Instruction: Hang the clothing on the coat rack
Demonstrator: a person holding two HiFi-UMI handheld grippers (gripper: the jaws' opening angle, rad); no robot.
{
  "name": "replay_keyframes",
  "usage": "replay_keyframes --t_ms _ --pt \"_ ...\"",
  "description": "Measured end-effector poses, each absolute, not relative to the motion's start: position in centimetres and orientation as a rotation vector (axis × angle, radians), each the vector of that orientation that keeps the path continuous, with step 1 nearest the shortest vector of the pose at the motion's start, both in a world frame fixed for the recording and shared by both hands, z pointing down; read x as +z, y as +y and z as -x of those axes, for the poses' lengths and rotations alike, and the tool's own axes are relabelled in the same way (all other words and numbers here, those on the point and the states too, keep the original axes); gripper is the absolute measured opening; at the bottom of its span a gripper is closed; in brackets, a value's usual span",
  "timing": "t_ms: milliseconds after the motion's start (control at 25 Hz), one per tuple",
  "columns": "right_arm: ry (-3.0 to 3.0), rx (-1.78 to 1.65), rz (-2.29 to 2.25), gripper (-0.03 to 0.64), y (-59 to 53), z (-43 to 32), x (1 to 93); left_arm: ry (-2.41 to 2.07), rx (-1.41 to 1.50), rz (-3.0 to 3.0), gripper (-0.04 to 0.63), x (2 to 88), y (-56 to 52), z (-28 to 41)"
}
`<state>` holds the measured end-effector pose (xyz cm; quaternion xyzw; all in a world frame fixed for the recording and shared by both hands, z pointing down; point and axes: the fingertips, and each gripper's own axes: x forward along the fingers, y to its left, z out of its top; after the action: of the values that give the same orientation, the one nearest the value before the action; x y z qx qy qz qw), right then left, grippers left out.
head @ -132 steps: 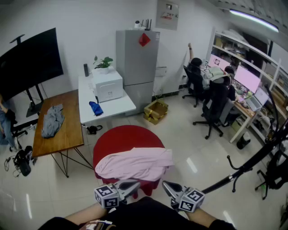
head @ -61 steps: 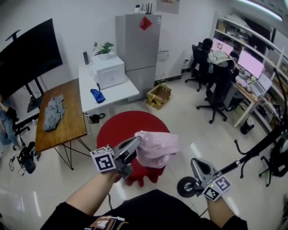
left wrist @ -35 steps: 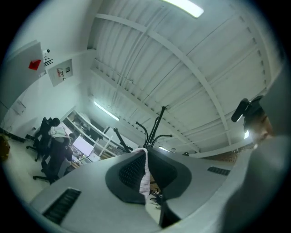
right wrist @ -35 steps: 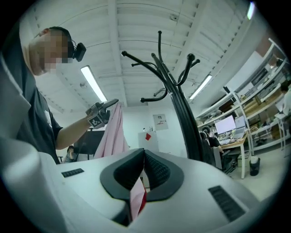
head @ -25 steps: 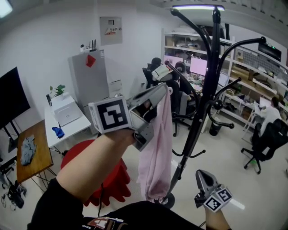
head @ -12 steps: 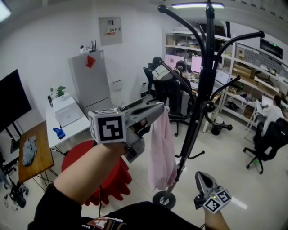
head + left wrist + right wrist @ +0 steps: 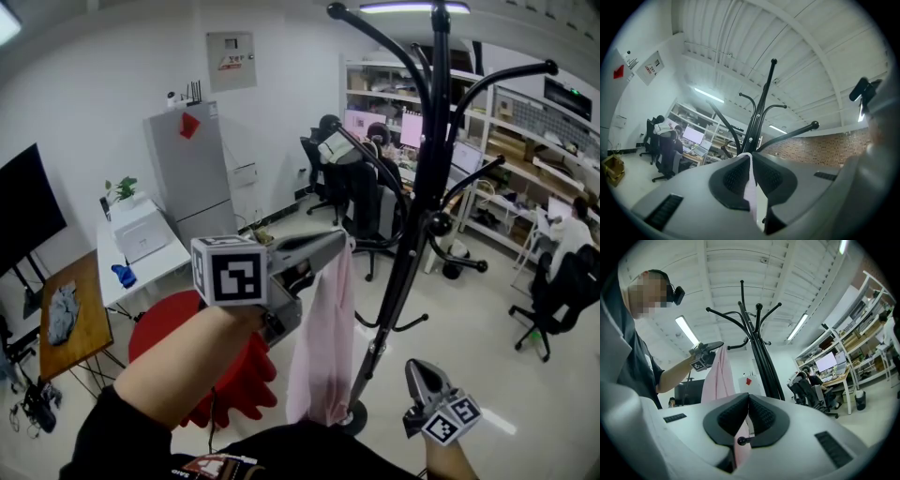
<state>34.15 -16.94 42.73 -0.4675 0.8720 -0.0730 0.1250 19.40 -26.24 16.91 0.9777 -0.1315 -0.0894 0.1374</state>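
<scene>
A pink garment (image 7: 323,347) hangs straight down from my left gripper (image 7: 345,240), which is shut on its top edge and held high beside the black coat rack (image 7: 427,187). The cloth's lower part hangs against the rack's pole. In the left gripper view a pink strip (image 7: 751,187) is pinched between the closed pads, with the rack's hooks (image 7: 758,119) just beyond. My right gripper (image 7: 414,367) is low at the bottom right, shut and holding nothing. The right gripper view looks up at the rack (image 7: 759,348) and the hanging garment (image 7: 717,376).
A red round stool (image 7: 164,323) stands below my left arm. Behind it are a white table (image 7: 141,258), a grey fridge (image 7: 192,169) and a wooden table (image 7: 80,337) with a grey cloth (image 7: 59,309). People sit at desks (image 7: 361,178) behind the rack. An office chair (image 7: 562,291) is at the right.
My left gripper took the pink garment off the red stool and raised it up to the coat rack. Over the last second it dropped slightly and the cloth swung against the pole.
</scene>
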Motion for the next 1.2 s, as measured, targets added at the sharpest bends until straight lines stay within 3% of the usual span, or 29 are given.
replay_keyframes --t_ms 880,1200 --pt "2.539 -0.225 1.359 -0.009 -17.1 -34.2 43.2 -0.430 -0.171 -2.904 0.005 16.6 -28.1 -20.4" --pt "2.531 -0.231 1.368 -0.008 -17.4 -34.8 43.5 -0.453 -0.271 -2.860 0.005 13.9 -28.9 -19.8"
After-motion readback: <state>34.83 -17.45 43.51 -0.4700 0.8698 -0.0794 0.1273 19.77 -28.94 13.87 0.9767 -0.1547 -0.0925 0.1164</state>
